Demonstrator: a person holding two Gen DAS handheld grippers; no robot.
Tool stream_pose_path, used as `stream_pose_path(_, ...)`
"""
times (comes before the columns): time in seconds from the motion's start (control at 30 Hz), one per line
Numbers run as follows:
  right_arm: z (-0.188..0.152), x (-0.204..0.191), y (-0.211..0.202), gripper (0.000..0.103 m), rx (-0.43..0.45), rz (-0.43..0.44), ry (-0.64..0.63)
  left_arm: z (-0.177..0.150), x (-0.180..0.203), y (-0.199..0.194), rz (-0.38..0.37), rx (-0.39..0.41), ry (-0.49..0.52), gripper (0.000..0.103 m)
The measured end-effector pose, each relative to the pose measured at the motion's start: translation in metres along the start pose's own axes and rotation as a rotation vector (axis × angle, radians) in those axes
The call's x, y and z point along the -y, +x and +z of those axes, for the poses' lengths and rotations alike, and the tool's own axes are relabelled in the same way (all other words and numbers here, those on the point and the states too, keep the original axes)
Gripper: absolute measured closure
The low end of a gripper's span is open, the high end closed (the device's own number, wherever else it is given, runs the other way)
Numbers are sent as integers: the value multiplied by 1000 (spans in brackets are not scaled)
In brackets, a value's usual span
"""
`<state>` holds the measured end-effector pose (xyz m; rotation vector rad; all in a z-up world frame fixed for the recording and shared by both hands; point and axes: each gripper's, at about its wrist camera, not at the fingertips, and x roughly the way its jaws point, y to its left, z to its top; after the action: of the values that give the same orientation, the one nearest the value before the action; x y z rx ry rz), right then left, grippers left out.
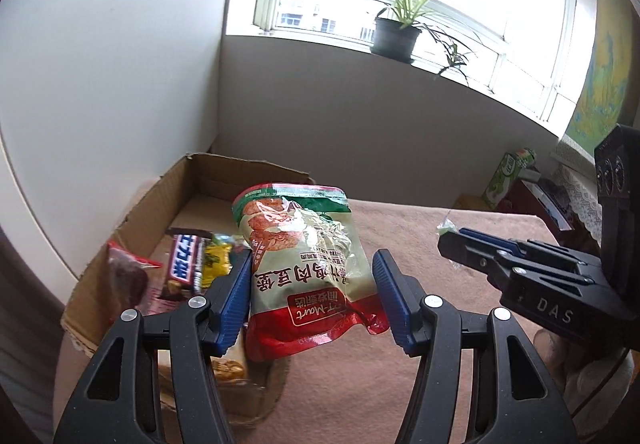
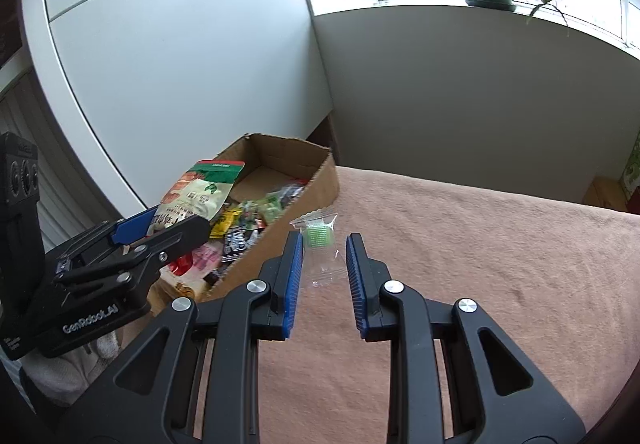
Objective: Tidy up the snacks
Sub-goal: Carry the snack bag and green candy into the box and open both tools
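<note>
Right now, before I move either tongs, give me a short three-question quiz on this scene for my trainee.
1. True or false: the cardboard box already has snacks in it.
2. What lies between the right tongs? A) a small clear packet with a green piece inside; B) a chocolate bar; C) a plant pot.
3. Fill in: the red-and-green snack pouch is between the ____ tongs.
Key: 1 true; 2 A; 3 left tongs.
</note>
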<state>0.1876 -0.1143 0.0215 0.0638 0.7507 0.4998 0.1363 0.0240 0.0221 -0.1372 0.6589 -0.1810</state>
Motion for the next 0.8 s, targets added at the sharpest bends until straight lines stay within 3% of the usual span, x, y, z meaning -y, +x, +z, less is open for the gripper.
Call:
stream_pose_path(0.4,-14,-66,49,80,-82,104,-83,-8,-78,-2,104,-3,-120,44)
stream_pose_path(0.8,-23,-83,67,76,-118,112,-115,-13,-94,-2,114,-14,-158,41)
